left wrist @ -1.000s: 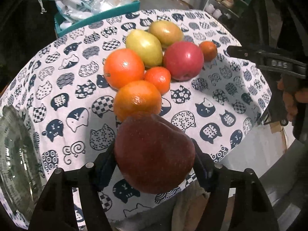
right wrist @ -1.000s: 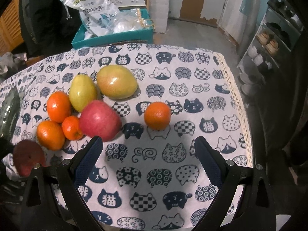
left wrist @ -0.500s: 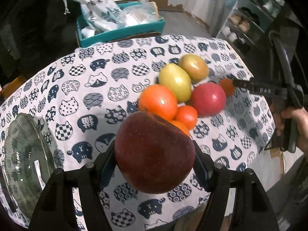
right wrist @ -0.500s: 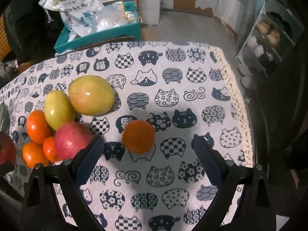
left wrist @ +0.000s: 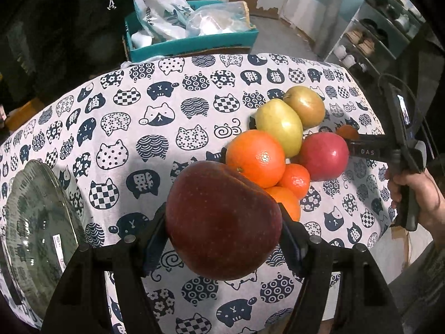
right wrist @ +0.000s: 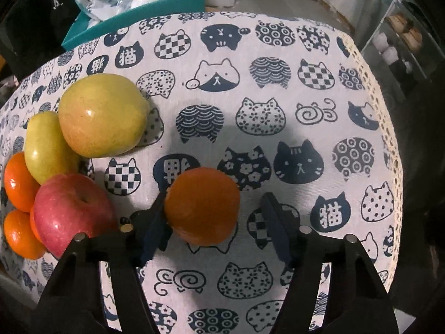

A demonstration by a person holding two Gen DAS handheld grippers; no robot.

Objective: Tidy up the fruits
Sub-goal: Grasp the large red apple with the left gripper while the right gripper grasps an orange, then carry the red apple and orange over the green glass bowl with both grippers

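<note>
My left gripper [left wrist: 222, 231] is shut on a dark red apple [left wrist: 221, 220] and holds it above the cat-print tablecloth. A glass plate [left wrist: 39, 236] lies at the left. On the cloth sits a cluster: large orange [left wrist: 254, 157], yellow pear [left wrist: 279, 126], green-brown apple [left wrist: 306, 105], pink-red apple [left wrist: 324, 156], small mandarin [left wrist: 296, 179]. My right gripper [right wrist: 215, 217] is open around a lone orange [right wrist: 201, 204] on the cloth; the left pad touches it, the right pad stands apart. The same cluster shows at the left of the right wrist view, with the pink-red apple [right wrist: 69, 208] nearest.
A teal box [left wrist: 192, 43] with plastic bags stands behind the table. The table's lace edge [right wrist: 389, 144] runs along the right. Shelves with shoes [left wrist: 370, 39] stand at the far right. The person's right hand [left wrist: 417, 192] holds the other gripper beside the fruit.
My left gripper has carried the dark red apple up and left, bringing the glass plate more into view. My right gripper has moved forward so the lone orange now sits between its fingers.
</note>
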